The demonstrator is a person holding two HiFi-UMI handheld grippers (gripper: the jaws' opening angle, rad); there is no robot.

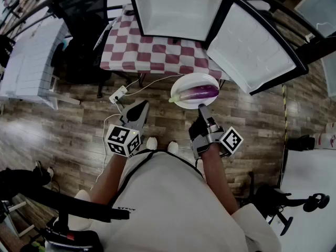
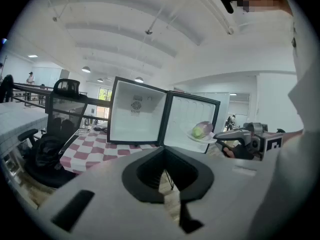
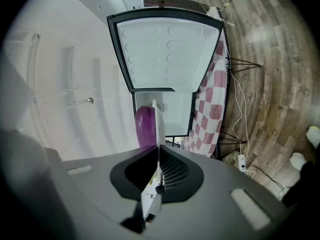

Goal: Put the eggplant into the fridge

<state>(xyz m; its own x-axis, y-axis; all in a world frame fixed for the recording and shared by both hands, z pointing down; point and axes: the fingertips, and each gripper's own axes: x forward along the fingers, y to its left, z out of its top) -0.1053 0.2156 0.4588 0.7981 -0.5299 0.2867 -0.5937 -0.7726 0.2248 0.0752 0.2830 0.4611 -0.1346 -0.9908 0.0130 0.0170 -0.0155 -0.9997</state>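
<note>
Head view, one eggplant [image 1: 199, 92] on one plate [image 1: 193, 79], right gripper [image 1: 201, 107] clamping its rim, left gripper [image 1: 142, 106] closed, empty

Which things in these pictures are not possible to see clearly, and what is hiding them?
- Fridge: in the head view the top edge cuts off its far part.
- Eggplant: in the right gripper view it is mostly hidden behind the plate, which is seen edge-on.
- Plate rim at the grip: in the head view the right hand-held gripper covers it.
- Eggplant stem: in the left gripper view it is too small to show detail.
</note>
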